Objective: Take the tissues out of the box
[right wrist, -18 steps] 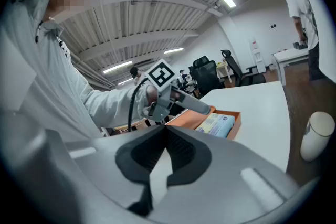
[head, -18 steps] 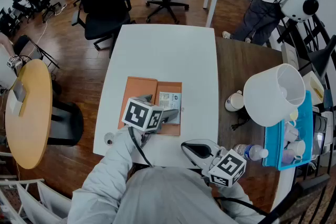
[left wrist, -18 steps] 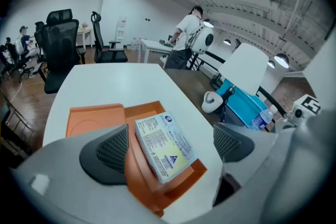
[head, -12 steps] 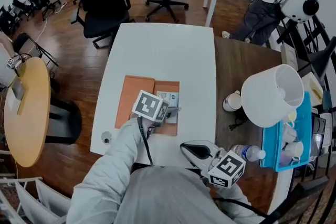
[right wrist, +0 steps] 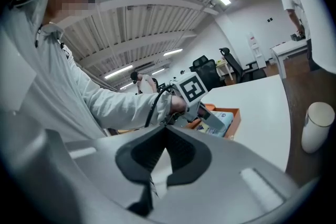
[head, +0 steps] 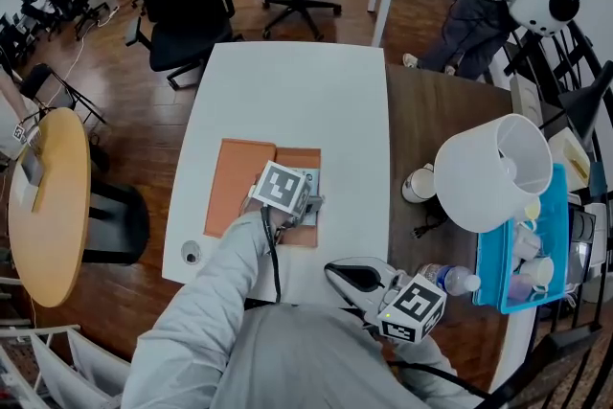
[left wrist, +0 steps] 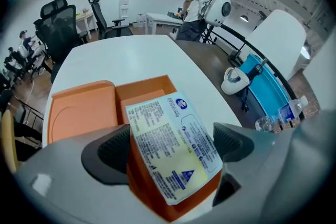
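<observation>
Closest to the person, the right tongs (head: 351, 277) hung low by the near edge of the desk (head: 287, 91), pads pressed together with nothing between them. They took no part in the job.

A little further out, the left tongs (head: 307, 205) pointed steeply down into the orange box (left wrist: 149, 87), with the jaws spread as wide as they seemed to go. The tissue pack (left wrist: 169, 136) lay between the two pads, its printed label up. It was tilted, with one end propped on the near wall of the box and the rest down inside. The pad on the left stood just beside the pack's edge, and the one on the right showed a clear gap, so I judged it was not gripped yet.

The lid (left wrist: 79, 113) was already off, or folded out, and lay flat on the desk touching the box on its left side.

By my reckoning the box had been opened and the tongs brought around the pack. What was left was to close them on it, lift it out and set it down on the bare white stretch of desk beyond.
</observation>
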Tool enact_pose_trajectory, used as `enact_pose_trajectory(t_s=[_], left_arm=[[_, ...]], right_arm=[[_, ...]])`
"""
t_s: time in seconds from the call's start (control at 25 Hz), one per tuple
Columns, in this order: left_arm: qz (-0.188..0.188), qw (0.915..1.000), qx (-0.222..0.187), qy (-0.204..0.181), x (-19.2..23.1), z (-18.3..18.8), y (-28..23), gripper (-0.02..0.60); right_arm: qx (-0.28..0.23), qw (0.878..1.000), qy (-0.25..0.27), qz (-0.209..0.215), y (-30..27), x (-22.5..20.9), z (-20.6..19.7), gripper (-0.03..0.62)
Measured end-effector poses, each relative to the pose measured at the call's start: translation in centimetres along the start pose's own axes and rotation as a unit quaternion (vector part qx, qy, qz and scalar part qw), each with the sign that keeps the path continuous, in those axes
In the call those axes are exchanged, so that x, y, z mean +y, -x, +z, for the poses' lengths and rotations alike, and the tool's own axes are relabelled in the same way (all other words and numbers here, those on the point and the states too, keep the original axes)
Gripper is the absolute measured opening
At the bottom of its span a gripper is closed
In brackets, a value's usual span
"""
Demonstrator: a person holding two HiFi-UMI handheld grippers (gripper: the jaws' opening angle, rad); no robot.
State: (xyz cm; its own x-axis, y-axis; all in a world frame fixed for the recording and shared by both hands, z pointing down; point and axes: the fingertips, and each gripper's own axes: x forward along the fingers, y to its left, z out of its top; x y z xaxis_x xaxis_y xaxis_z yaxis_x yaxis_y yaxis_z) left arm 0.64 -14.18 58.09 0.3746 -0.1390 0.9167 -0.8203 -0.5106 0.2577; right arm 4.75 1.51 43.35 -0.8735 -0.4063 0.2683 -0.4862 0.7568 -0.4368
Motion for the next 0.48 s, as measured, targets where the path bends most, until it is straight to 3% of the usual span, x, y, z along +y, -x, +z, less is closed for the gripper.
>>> enact_pose_trajectory(t_s=[0.48], left_arm=[[-0.008,0.9998,-0.006,0.015,0.4,0.6,-1.0,0.474]], right_arm=[[0.017,1.0,0.004,0.004,0.2,-0.6,-1.0,0.0]])
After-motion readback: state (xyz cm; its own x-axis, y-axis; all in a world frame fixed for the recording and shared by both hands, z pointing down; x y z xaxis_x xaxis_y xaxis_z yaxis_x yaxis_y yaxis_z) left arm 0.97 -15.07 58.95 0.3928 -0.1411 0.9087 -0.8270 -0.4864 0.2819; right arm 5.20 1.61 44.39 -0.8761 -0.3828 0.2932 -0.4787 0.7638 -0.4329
